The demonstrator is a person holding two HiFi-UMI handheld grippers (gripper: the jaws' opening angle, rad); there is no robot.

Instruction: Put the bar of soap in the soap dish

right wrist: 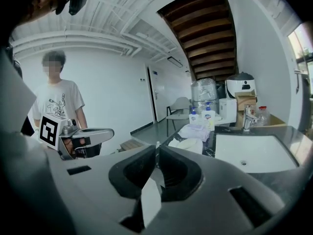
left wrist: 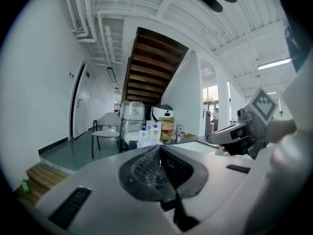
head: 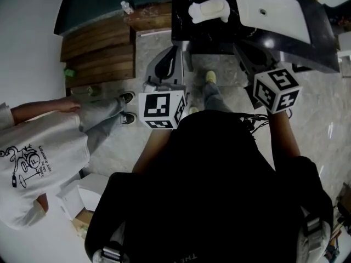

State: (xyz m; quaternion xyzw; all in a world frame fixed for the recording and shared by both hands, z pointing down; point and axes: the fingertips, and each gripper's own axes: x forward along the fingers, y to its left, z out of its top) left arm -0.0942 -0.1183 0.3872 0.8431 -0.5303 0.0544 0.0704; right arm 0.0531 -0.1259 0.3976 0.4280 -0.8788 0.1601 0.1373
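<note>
Head view is showing the bar of soap (head: pixel 213 7) lying on the soap dish (head: pixel 196 15), long axis running crosswise, on the counter (head: pixel 181 29) ahead of the left gripper (left wrist: pixel 160 148) and right gripper (right wrist: pixel 157 148). Both are holding their jaws together, gripping nothing.

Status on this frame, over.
Left gripper, right gripper: jaws shut, empty. Soap dish on counter beside sink, untouched. Nothing in the way.

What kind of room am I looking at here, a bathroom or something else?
Probably a washstand set up in an open office or lab hall, not a real bathroom: a white sink with a tap in a dark counter, pump soap bottles nearby, and a wooden staircase overhead.
</note>
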